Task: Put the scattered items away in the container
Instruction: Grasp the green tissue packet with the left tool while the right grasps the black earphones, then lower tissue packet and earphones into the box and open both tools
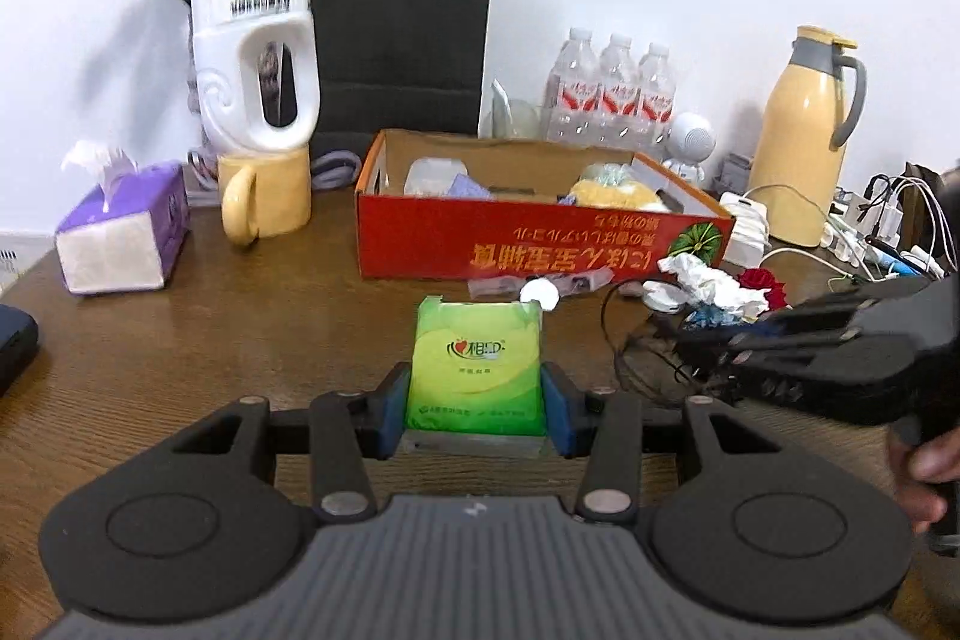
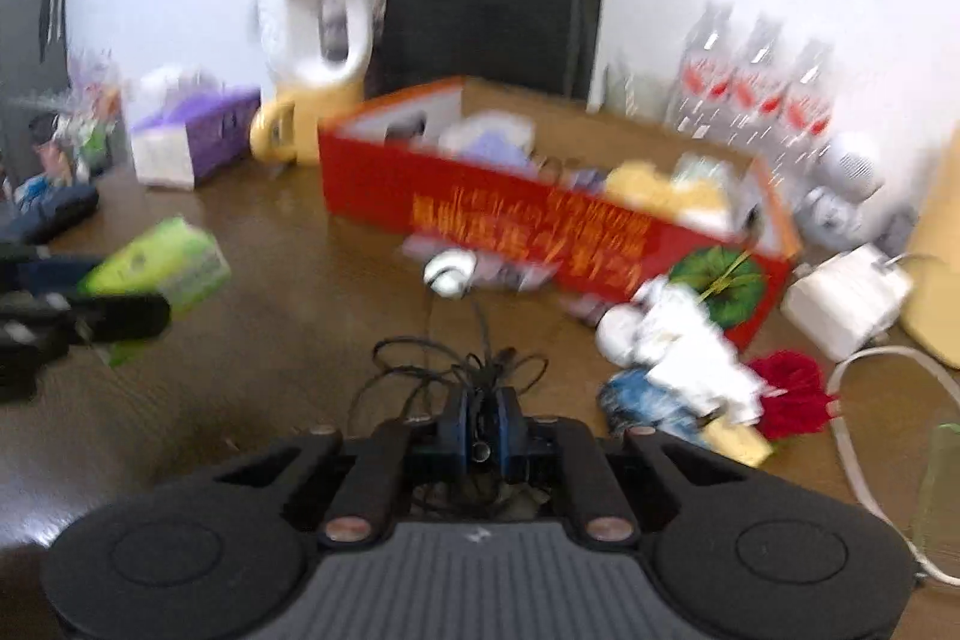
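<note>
Left gripper (image 1: 477, 415) pinches green tissue pack (image 1: 477, 361) by its sides above table | soft, light, crushable | right gripper (image 2: 480, 421) pressed together on black cord (image 2: 420, 364) | red box (image 1: 528, 238) beyond

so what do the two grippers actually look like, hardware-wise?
Both match. The left gripper has a grey ribbed body, two black round housings with circular insets, black linkage arms with silver pivot pins, and blue pads on black fingers. A small white mark sits on the ribbed top. The right gripper is the same build. No cables on either; no sleeve visible.
</note>
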{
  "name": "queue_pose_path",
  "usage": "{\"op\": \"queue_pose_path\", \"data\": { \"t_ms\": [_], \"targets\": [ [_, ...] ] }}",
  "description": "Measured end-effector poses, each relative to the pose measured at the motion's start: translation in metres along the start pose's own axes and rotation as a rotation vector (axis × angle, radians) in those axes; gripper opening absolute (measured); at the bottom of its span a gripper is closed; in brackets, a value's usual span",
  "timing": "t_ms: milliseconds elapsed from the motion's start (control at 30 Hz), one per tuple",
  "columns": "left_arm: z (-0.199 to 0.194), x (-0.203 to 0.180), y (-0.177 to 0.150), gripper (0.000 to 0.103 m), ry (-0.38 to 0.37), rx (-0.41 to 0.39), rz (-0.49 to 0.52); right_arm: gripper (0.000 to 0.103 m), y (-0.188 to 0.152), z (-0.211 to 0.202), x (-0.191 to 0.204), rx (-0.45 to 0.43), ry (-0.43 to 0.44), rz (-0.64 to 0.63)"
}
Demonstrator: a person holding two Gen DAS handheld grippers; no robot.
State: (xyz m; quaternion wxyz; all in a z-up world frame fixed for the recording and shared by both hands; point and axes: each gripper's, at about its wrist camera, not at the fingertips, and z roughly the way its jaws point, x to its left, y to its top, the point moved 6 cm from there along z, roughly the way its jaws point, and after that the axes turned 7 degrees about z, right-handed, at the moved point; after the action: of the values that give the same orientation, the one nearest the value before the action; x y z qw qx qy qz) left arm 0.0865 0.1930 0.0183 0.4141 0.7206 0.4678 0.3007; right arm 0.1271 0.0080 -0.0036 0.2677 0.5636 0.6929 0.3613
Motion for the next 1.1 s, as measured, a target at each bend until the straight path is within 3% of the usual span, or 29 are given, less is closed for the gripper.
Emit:
{"op": "queue_pose_path", "data": {
  "t_ms": [200,367,567,700,867,1100],
  "targets": [
    [-0.026,-0.025,0.002,0.046,0.033,-0.087,0.049,0.009,0.008,-0.076,0.007,-0.207,-0.044,0.075],
    [-0.054,-0.045,-0.005,0.046,0.072,-0.166,0.068,0.009,-0.018,-0.129,0.023,-0.348,-0.073,0.104],
    [-0.078,-0.057,-0.019,0.046,0.054,-0.198,0.063,0.009,-0.051,-0.157,0.038,-0.387,-0.086,0.123],
    [-0.075,-0.053,-0.009,0.046,0.065,-0.214,0.056,0.009,-0.047,-0.160,0.033,-0.396,-0.071,0.144],
    [-0.046,-0.037,0.023,0.046,0.041,-0.216,0.038,0.009,-0.007,-0.144,0.014,-0.421,-0.045,0.158],
    [0.029,-0.003,0.114,0.046,0.062,-0.249,0.014,0.009,0.105,-0.085,-0.017,-0.447,0.009,0.170]
  ]
}}
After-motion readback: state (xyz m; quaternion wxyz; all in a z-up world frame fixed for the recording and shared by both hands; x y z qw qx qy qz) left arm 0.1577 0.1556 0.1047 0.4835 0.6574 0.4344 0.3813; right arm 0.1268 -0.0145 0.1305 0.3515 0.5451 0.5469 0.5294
